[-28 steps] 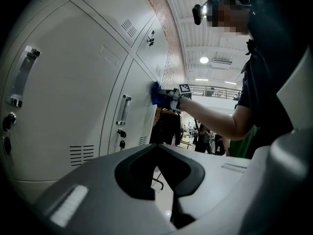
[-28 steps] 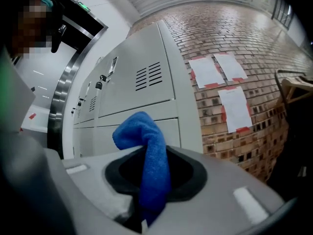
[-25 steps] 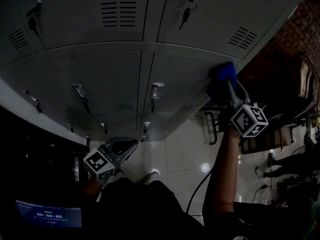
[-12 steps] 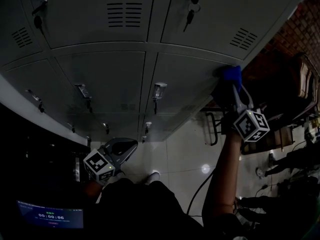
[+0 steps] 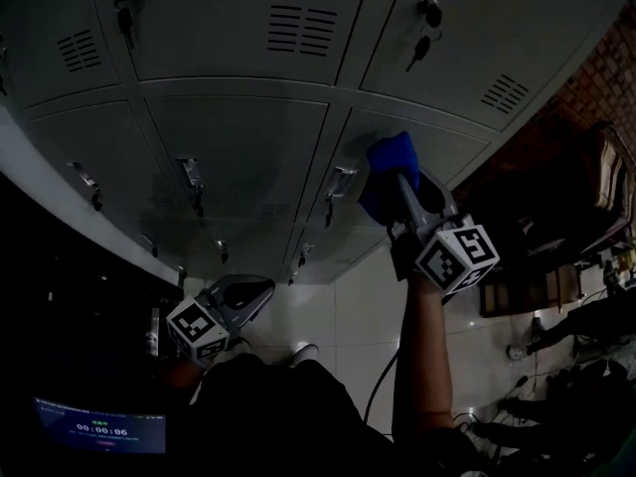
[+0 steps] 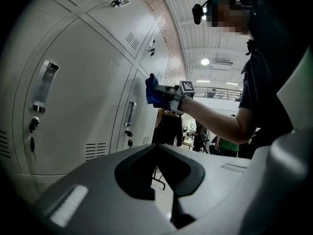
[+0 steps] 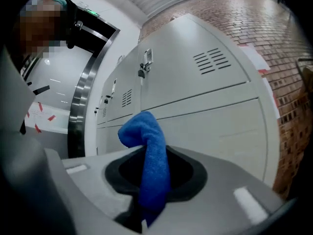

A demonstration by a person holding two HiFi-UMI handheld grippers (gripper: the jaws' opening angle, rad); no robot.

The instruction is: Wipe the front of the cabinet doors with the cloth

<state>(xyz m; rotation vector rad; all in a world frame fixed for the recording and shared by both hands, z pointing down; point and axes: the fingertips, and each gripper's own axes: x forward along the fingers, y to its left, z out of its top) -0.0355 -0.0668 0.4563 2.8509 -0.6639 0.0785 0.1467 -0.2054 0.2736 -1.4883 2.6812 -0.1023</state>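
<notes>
Grey metal cabinet doors fill the upper part of the head view. My right gripper is shut on a blue cloth and holds it against the middle-row door, just right of that door's handle. In the right gripper view the blue cloth sticks up from between the jaws of the right gripper, with the doors close ahead. My left gripper hangs low over the floor, shut and empty. The left gripper view shows the left gripper with jaws together and the cloth far off on a door.
Keys hang from locks on the upper doors. A brick wall and dark furniture stand to the right. Below lies a glossy tiled floor. A small timer screen glows at the bottom left.
My right gripper has swept the blue cloth leftward across the middle-row door, from its right edge to beside the handle. The left gripper has stayed put.
</notes>
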